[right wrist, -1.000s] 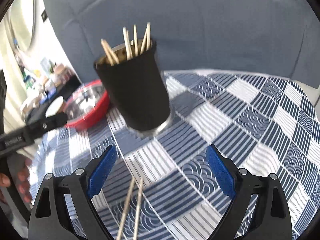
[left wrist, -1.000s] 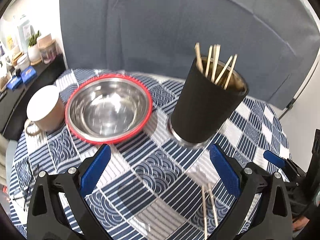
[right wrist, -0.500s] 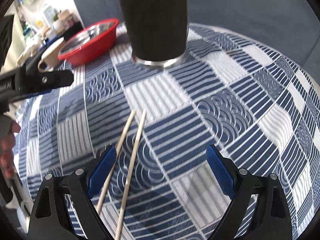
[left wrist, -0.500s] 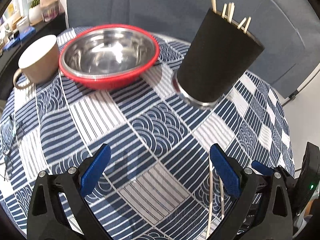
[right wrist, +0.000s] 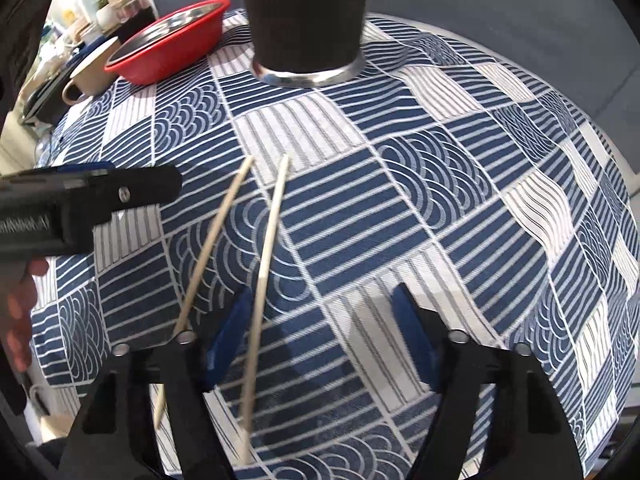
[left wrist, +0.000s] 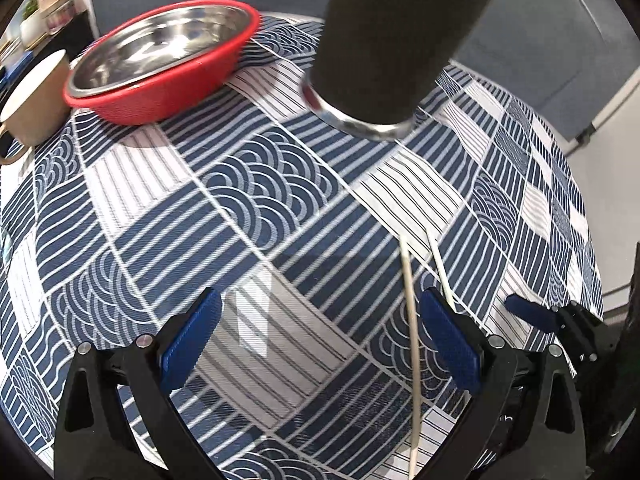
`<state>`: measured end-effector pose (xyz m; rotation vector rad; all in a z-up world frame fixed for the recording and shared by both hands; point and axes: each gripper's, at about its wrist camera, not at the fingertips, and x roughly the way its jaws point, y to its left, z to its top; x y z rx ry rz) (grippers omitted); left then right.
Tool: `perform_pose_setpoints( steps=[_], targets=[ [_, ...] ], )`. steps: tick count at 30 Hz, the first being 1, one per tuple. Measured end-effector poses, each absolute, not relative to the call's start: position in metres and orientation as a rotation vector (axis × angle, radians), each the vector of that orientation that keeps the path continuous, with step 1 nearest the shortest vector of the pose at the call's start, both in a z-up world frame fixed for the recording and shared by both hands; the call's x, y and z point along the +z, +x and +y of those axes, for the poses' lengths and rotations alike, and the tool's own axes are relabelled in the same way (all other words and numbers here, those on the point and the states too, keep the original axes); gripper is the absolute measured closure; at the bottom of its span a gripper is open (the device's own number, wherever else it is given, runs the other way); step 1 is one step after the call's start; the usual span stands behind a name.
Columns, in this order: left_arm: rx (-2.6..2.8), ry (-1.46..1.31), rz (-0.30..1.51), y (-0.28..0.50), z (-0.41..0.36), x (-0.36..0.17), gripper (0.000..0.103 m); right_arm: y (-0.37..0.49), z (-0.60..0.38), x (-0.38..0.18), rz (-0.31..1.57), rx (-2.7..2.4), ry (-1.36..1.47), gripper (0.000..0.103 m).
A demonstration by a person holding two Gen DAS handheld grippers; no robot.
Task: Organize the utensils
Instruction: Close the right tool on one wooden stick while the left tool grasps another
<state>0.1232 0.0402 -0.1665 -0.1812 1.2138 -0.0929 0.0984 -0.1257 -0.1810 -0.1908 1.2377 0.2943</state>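
Chopsticks: two loose ones lie on the patterned table (right wrist: 460, 208), side by side, tips pointing far toward the black holder cup (right wrist: 306, 20). Left tool (left wrist: 316, 340): fingers wide apart, empty, low over the cloth; left chopstick (left wrist: 412, 344) lies between them near the right pad, right chopstick (left wrist: 440, 268) passes behind that pad. Right tool (right wrist: 320, 340): fingers apart, empty; right chopstick (right wrist: 266, 268) lies just inside its left pad, left chopstick (right wrist: 212, 248) outside it. Red-rimmed steel bowl (left wrist: 160, 64) and beige mug (left wrist: 32, 96) sit far left.
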Motion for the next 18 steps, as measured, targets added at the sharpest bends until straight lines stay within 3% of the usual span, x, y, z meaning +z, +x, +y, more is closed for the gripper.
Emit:
perform_pose_setpoints(
  steps=[2, 6, 9, 11, 15, 18],
  targets=[
    [-0.109, -0.173, 1.226, 0.124, 0.032, -0.169, 0.006, 0.098, -0.131, -0.18, 1.24, 0.286, -0.188, 0.048],
    [-0.127, -0.148, 1.248, 0.126, 0.016, -0.174, 0.006, 0.095, -0.141, -0.177, 1.237, 0.277, -0.188, 0.08],
    [-0.125, -0.111, 1.261, 0.128, 0.005, -0.178, 0.006, 0.092, -0.149, -0.176, 1.236, 0.261, -0.216, 0.092],
    [-0.123, -0.069, 1.267, 0.129, -0.001, -0.179, 0.006, 0.09, -0.154, -0.176, 1.236, 0.242, -0.228, 0.097],
    [-0.11, 0.108, 1.278, 0.126, -0.018, -0.186, 0.006, 0.089, -0.164, -0.177, 1.244, 0.224, -0.228, 0.098],
    [-0.111, 0.099, 1.249, 0.123, -0.014, -0.184, 0.013, 0.091, -0.169, -0.176, 1.256, 0.218, -0.202, 0.099]
  ],
)
